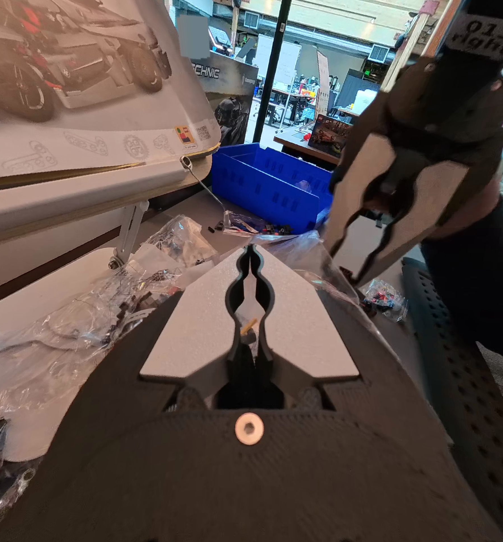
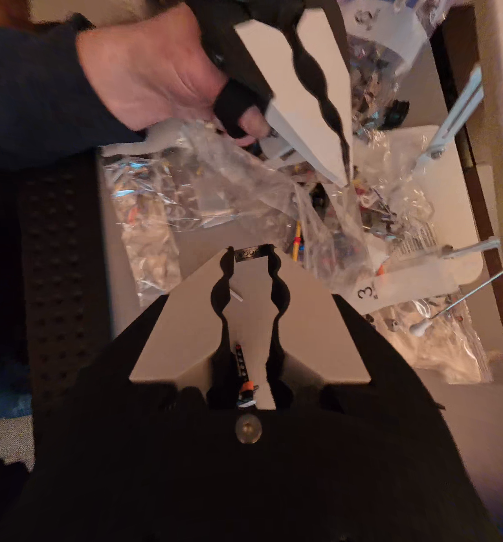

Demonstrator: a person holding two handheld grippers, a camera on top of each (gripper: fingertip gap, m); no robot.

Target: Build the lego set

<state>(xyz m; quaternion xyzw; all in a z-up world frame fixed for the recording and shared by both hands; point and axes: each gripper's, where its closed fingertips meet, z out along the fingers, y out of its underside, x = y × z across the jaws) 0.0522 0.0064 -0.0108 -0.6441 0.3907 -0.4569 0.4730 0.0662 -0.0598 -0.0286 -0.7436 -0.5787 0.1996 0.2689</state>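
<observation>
Black and studded with a row of holes, a short lego beam (image 2: 249,253) sits clamped crosswise between the right gripper (image 2: 250,254) tips at frame centre, ready for fitting. Upper right, the left gripper (image 2: 347,173) pinches a clear parts bag (image 2: 215,187) closed-fingered, probably steadying it on the table (image 2: 464,410).

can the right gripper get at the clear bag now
Probably not to grasp it: the right gripper is shut on a black beam, though the clear bag lies unobstructed just ahead.
</observation>
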